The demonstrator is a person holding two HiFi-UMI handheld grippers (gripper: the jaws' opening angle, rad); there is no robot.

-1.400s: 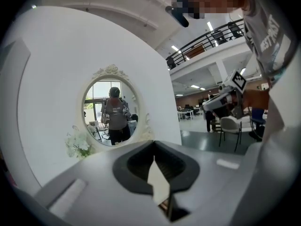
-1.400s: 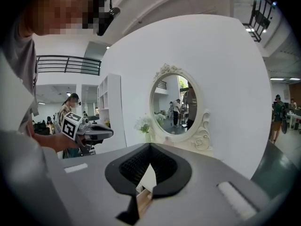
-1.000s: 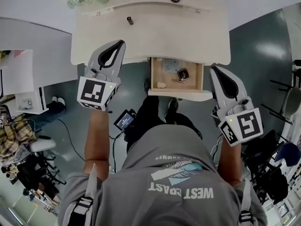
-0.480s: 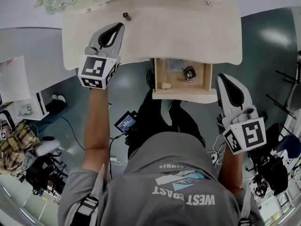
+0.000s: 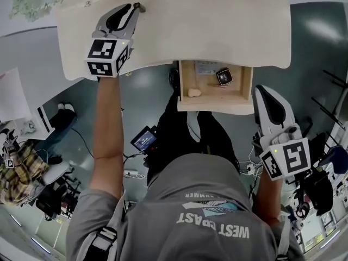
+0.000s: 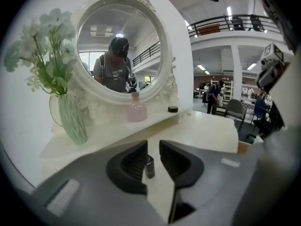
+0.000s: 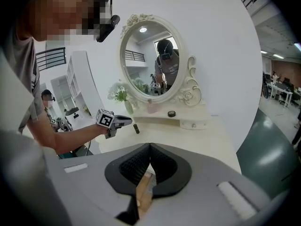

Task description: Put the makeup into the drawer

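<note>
Left hand-held gripper (image 6: 153,147) has dropped forward to the surface (image 5: 206,31). Its jaws have just been opening and now stand spread either side of the makeup tube (image 6: 149,165), which stands upright between them, unpinched. Right hand-held gripper (image 7: 150,147), pressed together and empty, hangs beside the open drawer (image 5: 215,98), well apart from the tube. Left is nearer.

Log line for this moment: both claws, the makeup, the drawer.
left claw: just opening, small dark cylindrical makeup tube between jaws, not gripped | right claw: shut, empty | open wooden drawer: tube not in
</note>
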